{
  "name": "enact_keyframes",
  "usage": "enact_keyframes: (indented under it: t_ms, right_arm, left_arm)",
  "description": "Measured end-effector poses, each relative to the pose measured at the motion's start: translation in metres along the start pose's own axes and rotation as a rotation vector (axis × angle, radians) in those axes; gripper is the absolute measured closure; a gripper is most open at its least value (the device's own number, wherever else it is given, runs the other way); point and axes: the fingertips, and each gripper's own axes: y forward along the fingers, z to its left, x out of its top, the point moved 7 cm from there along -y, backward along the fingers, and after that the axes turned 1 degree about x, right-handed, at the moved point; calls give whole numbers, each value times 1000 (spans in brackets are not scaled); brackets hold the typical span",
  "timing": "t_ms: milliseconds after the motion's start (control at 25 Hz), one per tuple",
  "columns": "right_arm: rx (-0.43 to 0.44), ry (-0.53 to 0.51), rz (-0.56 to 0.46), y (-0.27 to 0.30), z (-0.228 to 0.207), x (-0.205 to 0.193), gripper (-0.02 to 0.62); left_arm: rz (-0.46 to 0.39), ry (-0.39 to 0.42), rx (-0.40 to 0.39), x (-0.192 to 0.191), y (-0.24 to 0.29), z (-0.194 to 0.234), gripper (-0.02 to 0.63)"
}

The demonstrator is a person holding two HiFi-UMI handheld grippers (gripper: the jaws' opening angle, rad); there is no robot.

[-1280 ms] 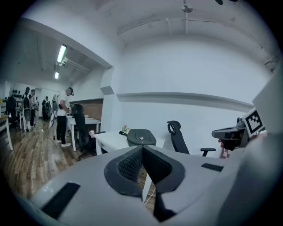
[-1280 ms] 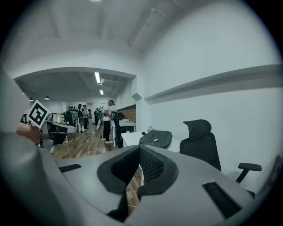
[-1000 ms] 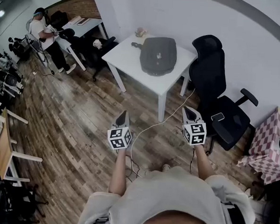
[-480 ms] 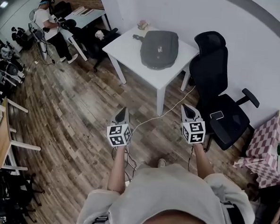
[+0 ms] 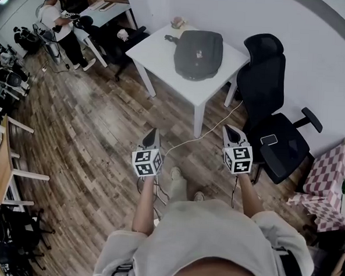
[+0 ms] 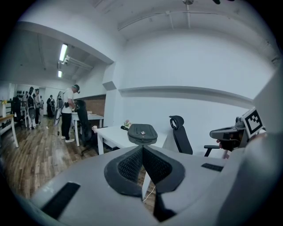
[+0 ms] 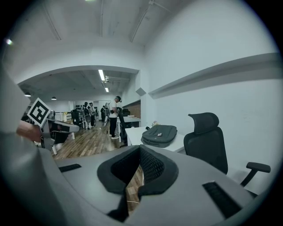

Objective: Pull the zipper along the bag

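Note:
A dark grey bag [image 5: 198, 53] lies flat on the white table [image 5: 157, 56] at the far side of the room, well ahead of both grippers. My left gripper [image 5: 152, 133] is held over the wooden floor, shut with nothing between its jaws. My right gripper [image 5: 229, 130] is level with it to the right, also shut and empty. The left gripper view shows the bag [image 6: 142, 133] just above the closed jaw tips [image 6: 142, 148]. In the right gripper view the bag [image 7: 159, 134] sits on the table beyond the closed tips [image 7: 139, 149].
A black office chair [image 5: 275, 120] with a phone [image 5: 269, 139] on its seat stands right of the table. A white cable [image 5: 198, 139] trails across the floor. A person [image 5: 58, 25] stands at desks far left. A checkered table [image 5: 328, 176] is at the right edge.
The table and bag have come slightly nearer and shifted right in the head view, and a foot now shows ahead of the body. Both grippers stay shut and level.

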Motion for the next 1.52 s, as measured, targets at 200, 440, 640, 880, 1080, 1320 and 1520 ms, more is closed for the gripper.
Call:
enact_keyframes:
  t_ms: [200, 440, 640, 880, 1080, 1320, 1520]
  right_arm:
    - [-18, -10, 12, 35, -3, 7, 581]
    - [-45, -28, 13, 101, -3, 30, 581]
    - [-82, -36, 18, 152, 3, 52, 581]
    - [-125, -47, 33, 198, 4, 68, 581]
    - [-154, -38, 54, 226, 1, 64, 581]
    - [-164, -19, 79, 257, -11, 59, 581]
    - [-157, -12, 88, 291, -22, 60, 581]
  left_arm:
    - [1, 3, -33, 7, 38, 19, 581]
    - [-15, -2, -75, 33, 103, 61, 580]
    - [-18, 1, -120, 58, 151, 100, 581]
    - [-22, 3, -164, 78, 199, 136, 580]
    - [-6, 9, -192, 80, 234, 154, 581]
    - [22, 22, -214, 83, 272, 160, 580]
    - [42, 21, -221, 86, 303, 169, 580]
